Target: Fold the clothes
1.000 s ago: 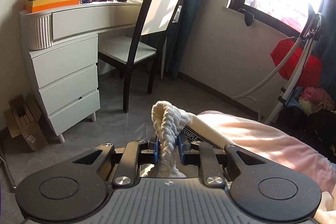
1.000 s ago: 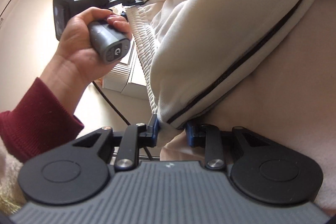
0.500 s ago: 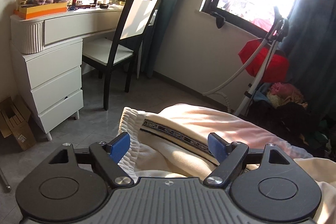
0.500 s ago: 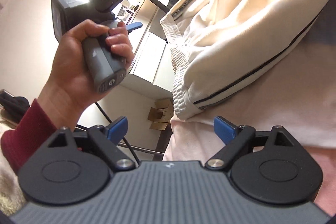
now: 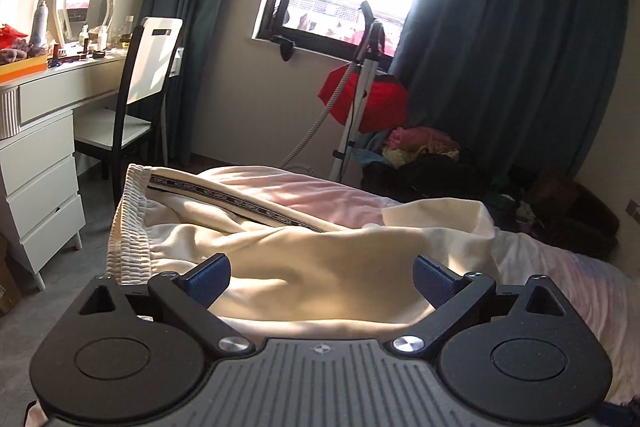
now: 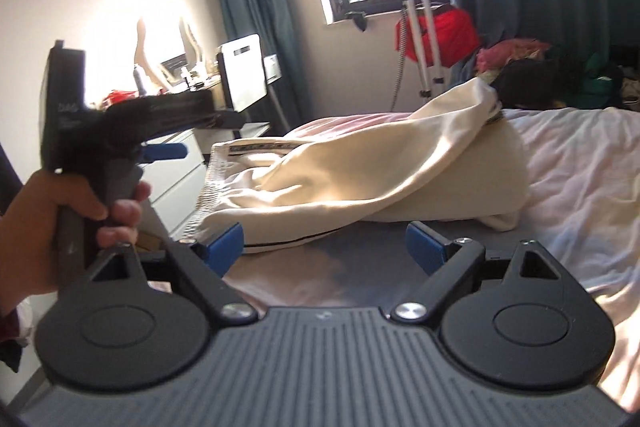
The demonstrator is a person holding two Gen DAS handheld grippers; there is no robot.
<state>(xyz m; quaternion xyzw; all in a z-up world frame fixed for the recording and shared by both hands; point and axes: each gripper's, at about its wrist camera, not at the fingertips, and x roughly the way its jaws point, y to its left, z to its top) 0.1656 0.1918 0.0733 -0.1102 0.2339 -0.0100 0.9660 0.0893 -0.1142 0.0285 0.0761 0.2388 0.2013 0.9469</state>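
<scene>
Cream trousers (image 5: 288, 251): soft matt cloth, ribbed elastic waistband at 9 o'clock. Bedsheet (image 6: 568, 163): pale crinkled cloth. Left gripper (image 5: 320, 277): matt black plastic, blue textured pads (image 5: 210, 275), shiny metal screws. Dresser (image 5: 38, 163): smooth white.

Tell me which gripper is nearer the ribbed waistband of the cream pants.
Left. The left gripper, open, hovers just behind the waistband, which runs past its left finger. The right gripper, open, sits back beside the pants' side seam.
</scene>
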